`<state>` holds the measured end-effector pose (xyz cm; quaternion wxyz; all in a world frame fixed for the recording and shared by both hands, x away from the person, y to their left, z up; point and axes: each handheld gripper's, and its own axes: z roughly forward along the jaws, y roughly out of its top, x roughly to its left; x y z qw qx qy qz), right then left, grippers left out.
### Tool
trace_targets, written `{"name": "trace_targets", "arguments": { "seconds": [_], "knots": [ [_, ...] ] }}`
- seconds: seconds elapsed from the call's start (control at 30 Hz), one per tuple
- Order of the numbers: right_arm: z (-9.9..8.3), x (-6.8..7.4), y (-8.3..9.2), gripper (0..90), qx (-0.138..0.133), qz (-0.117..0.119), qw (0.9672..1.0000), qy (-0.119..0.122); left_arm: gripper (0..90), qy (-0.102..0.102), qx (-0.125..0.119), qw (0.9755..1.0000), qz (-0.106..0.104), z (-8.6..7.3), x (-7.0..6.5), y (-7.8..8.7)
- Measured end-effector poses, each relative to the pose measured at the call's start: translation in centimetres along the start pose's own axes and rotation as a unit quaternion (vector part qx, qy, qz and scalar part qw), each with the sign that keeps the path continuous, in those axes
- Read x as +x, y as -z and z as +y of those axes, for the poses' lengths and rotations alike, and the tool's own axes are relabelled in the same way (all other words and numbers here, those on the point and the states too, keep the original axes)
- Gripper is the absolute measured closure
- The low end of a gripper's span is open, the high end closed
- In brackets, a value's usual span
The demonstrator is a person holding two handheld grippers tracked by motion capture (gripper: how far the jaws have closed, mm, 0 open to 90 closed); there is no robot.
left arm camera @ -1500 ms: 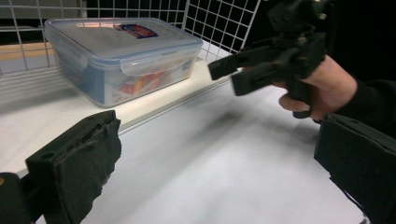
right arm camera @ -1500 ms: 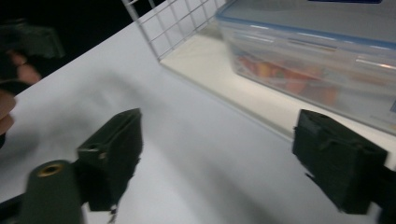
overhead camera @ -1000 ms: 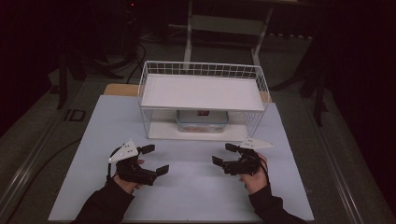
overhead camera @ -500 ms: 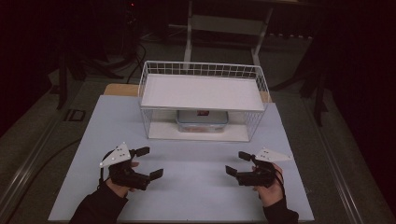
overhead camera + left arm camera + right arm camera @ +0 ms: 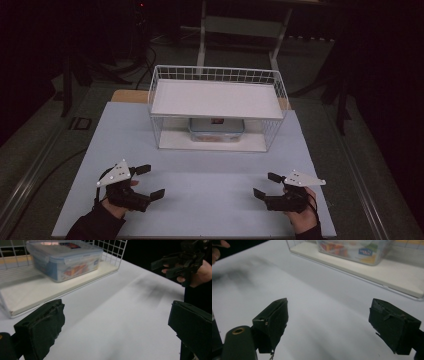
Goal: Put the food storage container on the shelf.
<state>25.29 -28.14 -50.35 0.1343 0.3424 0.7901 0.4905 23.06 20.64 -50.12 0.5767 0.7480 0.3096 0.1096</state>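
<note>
The left gripper (image 5: 148, 181) sits low at the near left of the table (image 5: 210, 200), its jaws spread wide with nothing between them; in the left gripper view the two black pads (image 5: 41, 330) frame only bare white tabletop; the right gripper (image 5: 267, 186) is at the near right, well apart from the left one, its jaws likewise wide apart and empty, and in the right gripper view the pads (image 5: 273, 322) stand over bare table; whether either gripper touches the surface cannot be told; each is held by a hand (image 5: 300, 220) coming in from the bottom edge, and each carries a grey three-cornered plate on top; at the far middle of the table stands a white wire rack (image 5: 217, 112) with a flat white shelf on top and a white base board below; on that base, under the shelf, lies a clear plastic box (image 5: 216, 129) with a bluish clip lid and colourful contents, blurred too much to name; the box rests flat and shut, well apart from both grippers
</note>
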Motion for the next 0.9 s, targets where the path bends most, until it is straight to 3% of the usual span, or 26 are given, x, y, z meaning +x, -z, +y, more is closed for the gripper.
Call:
{"name": "trace_targets", "arguments": {
  "seconds": [0.43,0.9],
  "knots": [
    [-1.0,-0.8,0.3,16.6,0.025,0.000,0.9997,0.003,0.5,0.002,0.008,0.9998,0.016,-0.7,0.2,-0.2],
    [-1.3,-1.1,0.1,16.2,0.026,0.007,0.9996,-0.005,0.5,0.003,0.021,0.9998,0.006,-1.0,0.2,-0.8]
  ]
}}
